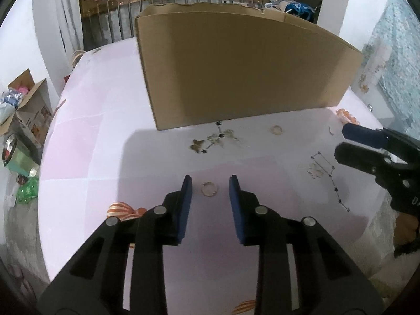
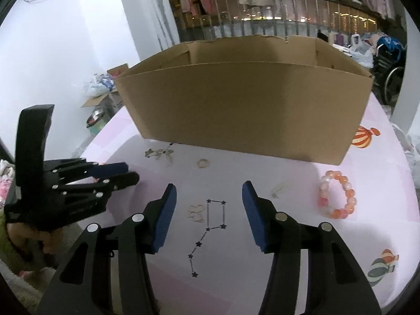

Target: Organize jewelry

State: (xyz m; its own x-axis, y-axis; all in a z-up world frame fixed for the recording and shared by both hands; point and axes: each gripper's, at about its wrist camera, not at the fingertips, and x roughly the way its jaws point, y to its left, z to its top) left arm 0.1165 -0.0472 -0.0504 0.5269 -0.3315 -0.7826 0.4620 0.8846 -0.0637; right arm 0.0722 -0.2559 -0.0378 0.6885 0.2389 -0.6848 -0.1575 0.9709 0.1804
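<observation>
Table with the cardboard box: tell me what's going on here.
A person works two hand-held tools over a pink table scattered with jewelry. The left tool straddles a small ring, not yet gripping it. The right tool hangs open above earrings. A beaded bracelet lies nearby. The cardboard box stands behind.

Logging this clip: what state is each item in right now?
Left claw: open, straddling a ring, pads clear.
Ring: flat on the table.
Right claw: open, above a pair of earrings.
Earrings: lying loose.
Bead bracelet: lying flat.
Cardboard box: open-topped, upright.
</observation>
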